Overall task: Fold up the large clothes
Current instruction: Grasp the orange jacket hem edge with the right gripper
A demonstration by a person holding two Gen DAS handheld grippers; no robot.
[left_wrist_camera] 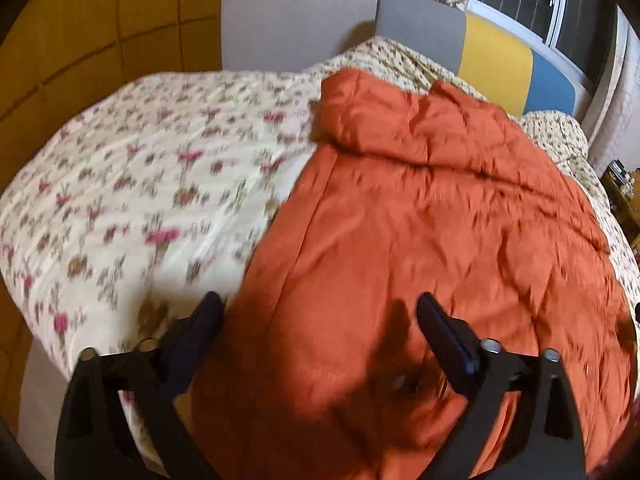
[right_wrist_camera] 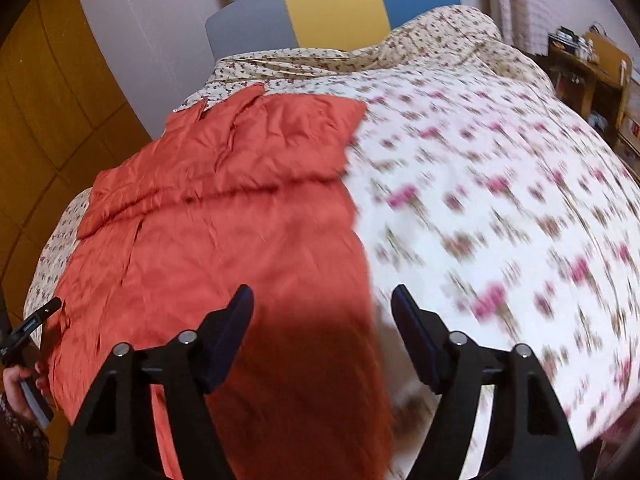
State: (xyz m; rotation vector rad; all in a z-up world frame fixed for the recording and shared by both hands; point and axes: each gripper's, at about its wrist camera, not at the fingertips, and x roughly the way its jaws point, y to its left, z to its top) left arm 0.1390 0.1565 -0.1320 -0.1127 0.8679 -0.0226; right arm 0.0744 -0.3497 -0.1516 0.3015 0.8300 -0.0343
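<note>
Rust-orange garment [left_wrist_camera: 440, 220], cream bedspread [left_wrist_camera: 140, 184] with pink flowers, grey, yellow and blue headboard [right_wrist_camera: 332, 4]

Bed [right_wrist_camera: 500, 168] has a floral cover, and an orange jacket [right_wrist_camera: 224, 216] is spread flat on it, running from the foot edge up toward the headboard [right_wrist_camera: 332, 4].
</note>
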